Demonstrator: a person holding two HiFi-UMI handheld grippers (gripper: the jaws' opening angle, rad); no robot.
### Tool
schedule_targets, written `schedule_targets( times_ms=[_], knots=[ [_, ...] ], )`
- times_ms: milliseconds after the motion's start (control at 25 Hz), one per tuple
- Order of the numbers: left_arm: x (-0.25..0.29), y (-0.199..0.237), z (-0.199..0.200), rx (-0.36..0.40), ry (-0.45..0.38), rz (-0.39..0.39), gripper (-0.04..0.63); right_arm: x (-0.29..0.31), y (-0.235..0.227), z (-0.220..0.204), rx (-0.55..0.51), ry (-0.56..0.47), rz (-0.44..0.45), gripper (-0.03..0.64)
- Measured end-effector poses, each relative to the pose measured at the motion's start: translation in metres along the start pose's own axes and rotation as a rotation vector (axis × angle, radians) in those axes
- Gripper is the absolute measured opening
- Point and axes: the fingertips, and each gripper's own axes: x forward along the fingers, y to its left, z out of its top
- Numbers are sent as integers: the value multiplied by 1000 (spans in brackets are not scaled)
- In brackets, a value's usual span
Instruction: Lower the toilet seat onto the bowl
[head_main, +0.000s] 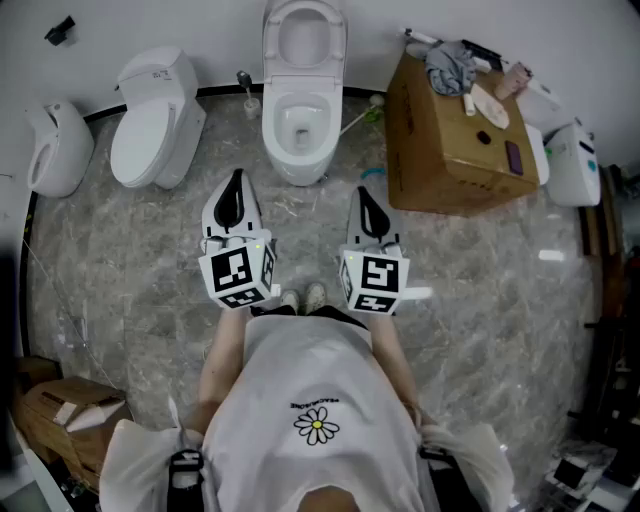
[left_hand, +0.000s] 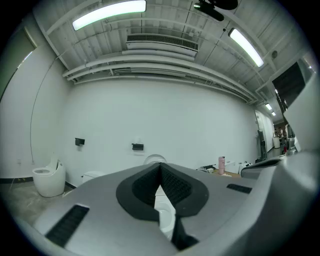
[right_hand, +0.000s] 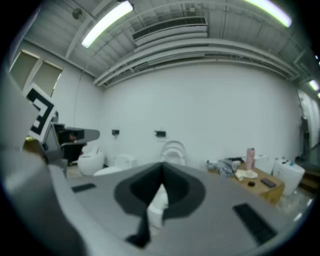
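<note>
A white toilet (head_main: 300, 135) stands against the far wall with its seat (head_main: 304, 38) and lid raised upright over the open bowl. My left gripper (head_main: 235, 190) and right gripper (head_main: 366, 203) hang side by side in front of it, short of the bowl, both shut with nothing between the jaws. In the left gripper view the shut left gripper (left_hand: 161, 167) points at the raised seat (left_hand: 155, 159). In the right gripper view the shut right gripper (right_hand: 162, 167) points toward the seat (right_hand: 173, 151).
A second white toilet (head_main: 155, 125) with its lid down stands left of the open one, and a urinal-like fixture (head_main: 55, 148) further left. A large cardboard box (head_main: 455, 135) with clothes and small items on top sits right of the bowl. A toilet brush (head_main: 246, 92) stands between the toilets.
</note>
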Motion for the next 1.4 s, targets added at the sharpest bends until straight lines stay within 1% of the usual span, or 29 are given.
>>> schedule_targets(
  times_ms=[400, 480, 640, 760, 920, 1080, 1240, 1400],
  knots=[
    [1, -10, -1, -5, 5, -16, 23, 7, 7, -2, -2, 9, 50, 29],
    [2, -12, -5, -2, 16, -15, 23, 7, 9, -3, -15, 5, 69, 29],
    [8, -15, -21, 11, 53, -6, 23, 10, 16, -10, -75, 3, 112, 29],
    [10, -19, -29, 10, 66, 2, 23, 14, 11, -20, -51, 24, 131, 29],
    [16, -21, -34, 14, 57, 10, 23, 29, -5, -34, 2, 44, 111, 29],
    [25, -6, -39, 15, 53, 30, 23, 41, -7, -37, 19, 36, 107, 29],
    [54, 0, -43, 39, 34, 20, 23, 68, -18, -36, 42, 26, 90, 29],
    [98, 8, -42, 24, 18, 13, 23, 103, -34, -31, 65, 31, 63, 29]
  ],
)
